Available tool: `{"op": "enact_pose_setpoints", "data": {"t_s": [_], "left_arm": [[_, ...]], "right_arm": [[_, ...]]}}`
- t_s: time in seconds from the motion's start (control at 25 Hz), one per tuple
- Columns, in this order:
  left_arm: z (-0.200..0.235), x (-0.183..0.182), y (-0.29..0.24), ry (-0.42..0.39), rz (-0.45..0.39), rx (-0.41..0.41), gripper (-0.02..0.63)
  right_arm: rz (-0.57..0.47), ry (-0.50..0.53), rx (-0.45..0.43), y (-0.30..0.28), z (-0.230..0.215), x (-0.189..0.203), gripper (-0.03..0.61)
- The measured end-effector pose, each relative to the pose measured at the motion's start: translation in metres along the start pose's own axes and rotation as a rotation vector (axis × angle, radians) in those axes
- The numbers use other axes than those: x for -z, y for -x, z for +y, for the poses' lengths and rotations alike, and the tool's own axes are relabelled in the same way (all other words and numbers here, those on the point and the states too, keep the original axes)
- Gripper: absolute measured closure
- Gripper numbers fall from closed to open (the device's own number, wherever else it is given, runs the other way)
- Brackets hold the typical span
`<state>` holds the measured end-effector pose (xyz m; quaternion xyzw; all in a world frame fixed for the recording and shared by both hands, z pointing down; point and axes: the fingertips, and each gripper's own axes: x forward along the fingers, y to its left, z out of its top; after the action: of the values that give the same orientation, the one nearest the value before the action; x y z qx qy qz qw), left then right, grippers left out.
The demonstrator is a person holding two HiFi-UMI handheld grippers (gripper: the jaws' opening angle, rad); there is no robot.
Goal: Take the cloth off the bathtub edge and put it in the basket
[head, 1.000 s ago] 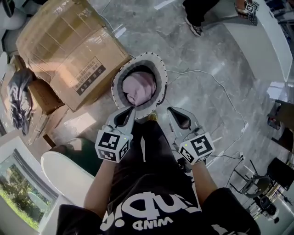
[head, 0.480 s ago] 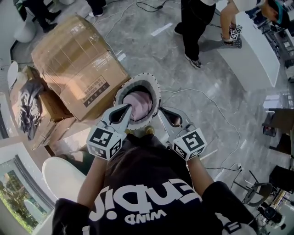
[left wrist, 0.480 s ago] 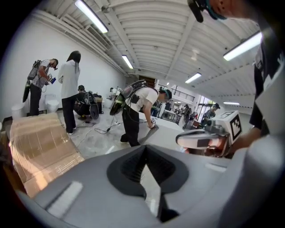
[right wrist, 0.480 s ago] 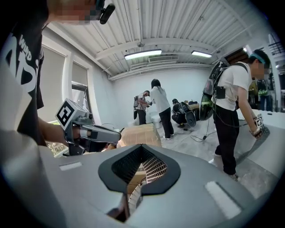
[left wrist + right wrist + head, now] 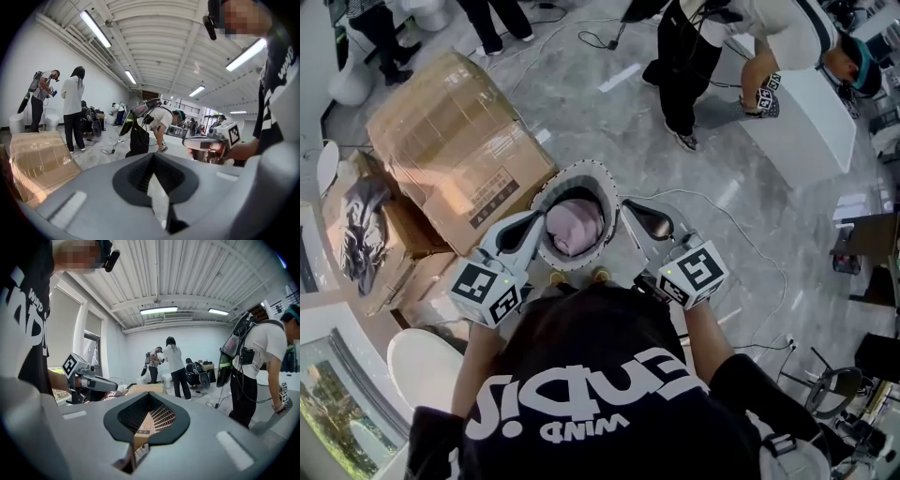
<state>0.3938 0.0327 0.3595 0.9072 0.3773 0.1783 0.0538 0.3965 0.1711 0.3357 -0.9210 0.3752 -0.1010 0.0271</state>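
The pink cloth (image 5: 575, 226) lies bunched inside the round basket (image 5: 613, 190), which stands on the grey floor in front of me. My left gripper (image 5: 538, 221) is held above the basket's left rim and my right gripper (image 5: 630, 209) above its right rim. Both are well above the basket and point away from me. The left gripper (image 5: 152, 156) is shut with nothing between its jaws. The right gripper (image 5: 149, 395) also looks shut and holds nothing. Each gripper view shows the other gripper, the right one (image 5: 213, 142) and the left one (image 5: 89, 380).
A large cardboard box (image 5: 459, 141) stands left of the basket, with an open box (image 5: 366, 225) beside it. A white rounded tub edge (image 5: 427, 361) is at the lower left. A cable (image 5: 750, 244) runs over the floor. People (image 5: 694, 56) stand beyond, near a white counter (image 5: 811, 103).
Both grippers have risen and now flank the basket. The view has pulled up from the floor, so the basket looks smaller and more people show at the top. The cloth stays in the basket.
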Motion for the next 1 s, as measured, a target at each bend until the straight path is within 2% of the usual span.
{"op": "enact_pose_setpoints", "data": {"t_s": [0.2,0.6,1.0], "left_arm": [[-0.004,-0.012,0.007,-0.038,-0.036,0.026,0.615],[-0.007,-0.01,0.01,-0.004,-0.058,0.014,0.615],[0.007,-0.01,0.015,0.002,-0.077,-0.061,0.615]], "right_arm": [[-0.01,0.021,-0.031,0.001,0.005,-0.012,0.569],[-0.005,0.021,-0.081,-0.002,0.022,-0.011,0.569],[-0.03,-0.023,-0.057,-0.003,0.019,-0.01,0.569]]}}
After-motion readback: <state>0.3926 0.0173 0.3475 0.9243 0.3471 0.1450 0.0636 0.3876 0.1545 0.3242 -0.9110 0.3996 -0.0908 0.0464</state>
